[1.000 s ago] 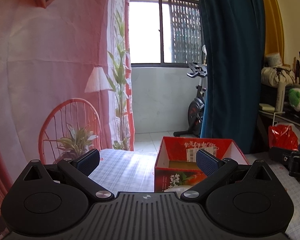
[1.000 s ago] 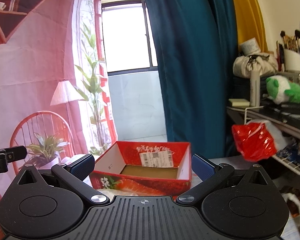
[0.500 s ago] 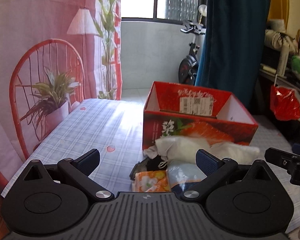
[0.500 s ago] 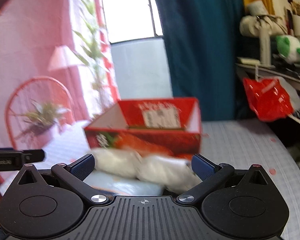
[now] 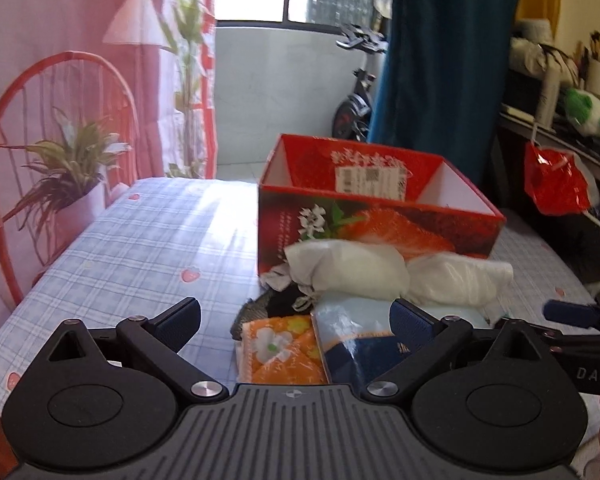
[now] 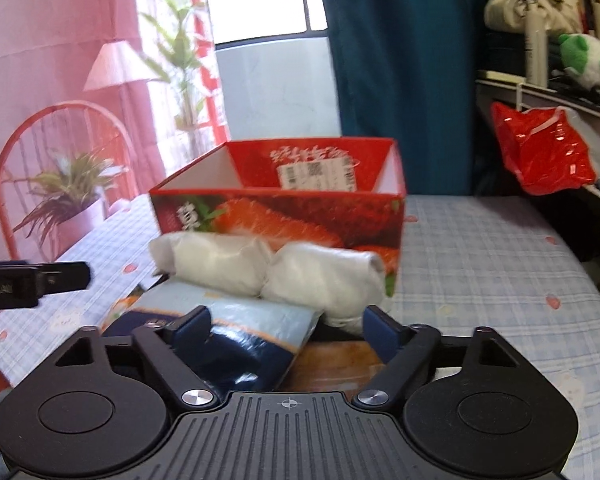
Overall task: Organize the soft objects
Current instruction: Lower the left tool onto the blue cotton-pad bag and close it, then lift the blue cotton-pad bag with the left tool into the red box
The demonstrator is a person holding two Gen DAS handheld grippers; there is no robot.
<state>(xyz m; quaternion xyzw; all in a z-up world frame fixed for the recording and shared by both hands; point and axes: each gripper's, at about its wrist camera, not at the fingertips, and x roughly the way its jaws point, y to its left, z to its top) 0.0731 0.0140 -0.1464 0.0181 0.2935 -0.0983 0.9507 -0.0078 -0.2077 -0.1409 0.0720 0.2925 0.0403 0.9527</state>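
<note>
The red box (image 6: 276, 216) stands empty at the far side of the table (image 6: 500, 264), the soft packs piled against its near wall. My right claw (image 6: 286, 330) is closing round the blue pack (image 6: 236, 328), not yet pinching; my left claw (image 5: 296, 320) hangs spread above the orange pack (image 5: 280, 350); next I must grip and lift over the rim

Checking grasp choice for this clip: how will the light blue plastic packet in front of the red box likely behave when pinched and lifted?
The light blue packet looks glossy, so probably slippery. Its film creases, so it likely sags. The right gripper jaws are closing around it, pads not yet pressing.
</note>
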